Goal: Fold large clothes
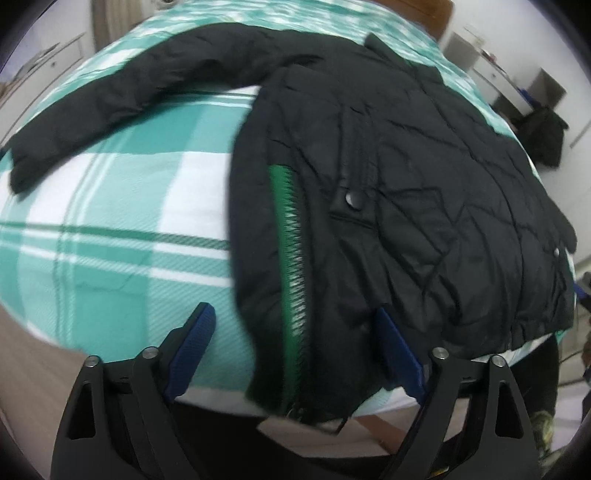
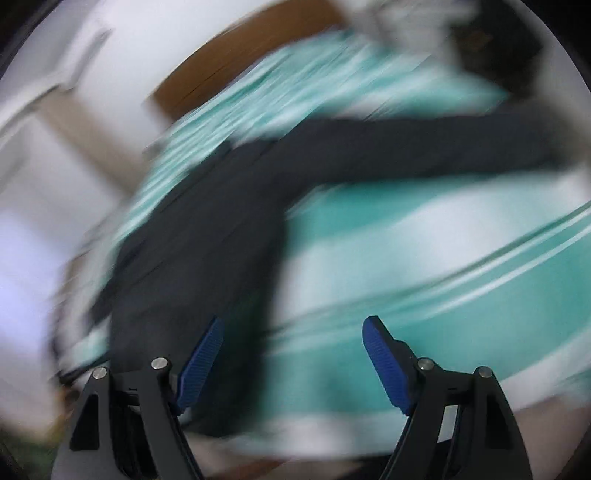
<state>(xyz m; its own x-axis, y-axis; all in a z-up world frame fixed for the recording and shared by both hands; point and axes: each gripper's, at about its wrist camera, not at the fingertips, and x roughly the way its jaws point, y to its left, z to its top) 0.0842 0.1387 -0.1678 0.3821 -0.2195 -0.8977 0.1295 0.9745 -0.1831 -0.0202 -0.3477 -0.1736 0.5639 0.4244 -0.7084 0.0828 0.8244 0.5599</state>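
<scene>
A large black padded jacket (image 1: pixel 388 177) with a green zipper strip (image 1: pixel 291 258) lies spread on a bed. One sleeve (image 1: pixel 110 99) stretches out to the left. My left gripper (image 1: pixel 295 317) is open, just above the jacket's hem near the bed's front edge, holding nothing. The right wrist view is badly motion-blurred. It shows the jacket (image 2: pixel 207 236) at left with a sleeve (image 2: pixel 424 144) reaching right. My right gripper (image 2: pixel 293 328) is open and empty above the jacket's edge.
The bed has a teal and white checked cover (image 1: pixel 122 229), also seen in the right wrist view (image 2: pixel 424 258). A wooden headboard (image 1: pixel 417 11) is at the far end. White furniture (image 1: pixel 491 70) and a dark bag (image 1: pixel 543 136) stand at the right.
</scene>
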